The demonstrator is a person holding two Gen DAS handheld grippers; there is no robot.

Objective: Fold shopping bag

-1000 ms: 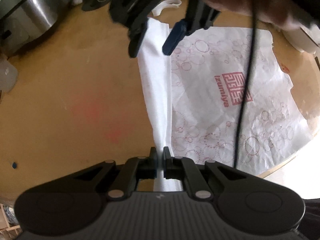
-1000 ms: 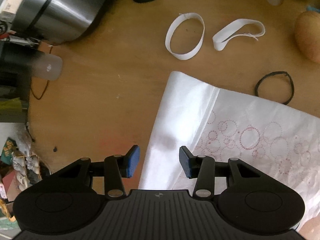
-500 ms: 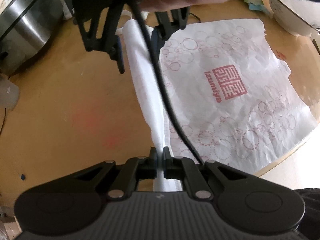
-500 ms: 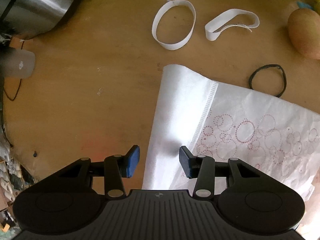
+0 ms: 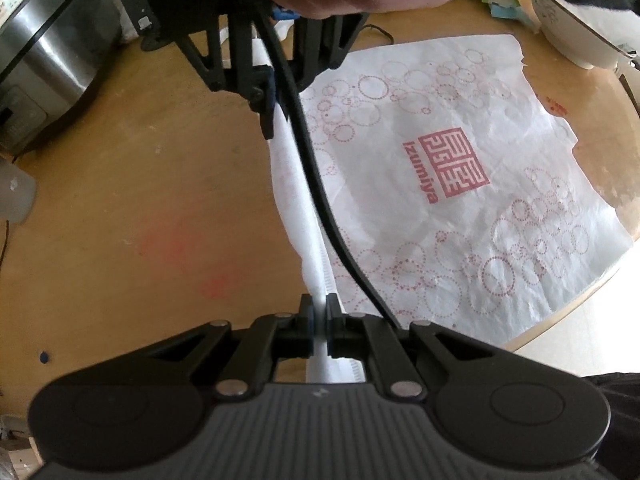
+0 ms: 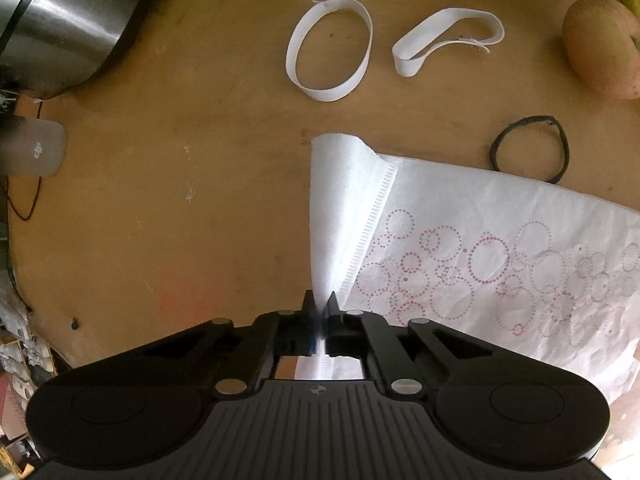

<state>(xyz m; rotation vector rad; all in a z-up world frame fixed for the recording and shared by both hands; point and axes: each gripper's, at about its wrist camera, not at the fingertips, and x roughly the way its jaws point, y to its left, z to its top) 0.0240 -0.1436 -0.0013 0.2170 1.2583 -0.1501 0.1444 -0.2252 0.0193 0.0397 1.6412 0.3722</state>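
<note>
A white shopping bag (image 5: 440,200) printed with red circles and a red logo lies flat on the round wooden table (image 5: 160,200). Its plain white left edge is gathered into a raised ridge. My left gripper (image 5: 319,312) is shut on the near end of that ridge. At the far end, under a hand, my right gripper (image 5: 269,114) is shut on the same edge. In the right wrist view, the right gripper (image 6: 320,304) pinches the bag (image 6: 480,264), whose corner fans out ahead of the fingers. Two white strap loops (image 6: 328,48) lie beyond.
A steel pot (image 5: 44,64) stands at the back left, with a grey device (image 6: 34,152) beside it. A black band (image 6: 528,148) and a brownish fruit (image 6: 600,40) lie past the bag. A white bowl (image 5: 572,28) sits back right. A black cable (image 5: 320,200) hangs over the bag. The table edge (image 5: 580,304) runs near right.
My right gripper's jaws have shut on the bag's white edge, which now bunches into a narrow ridge. The left gripper has kept its grip.
</note>
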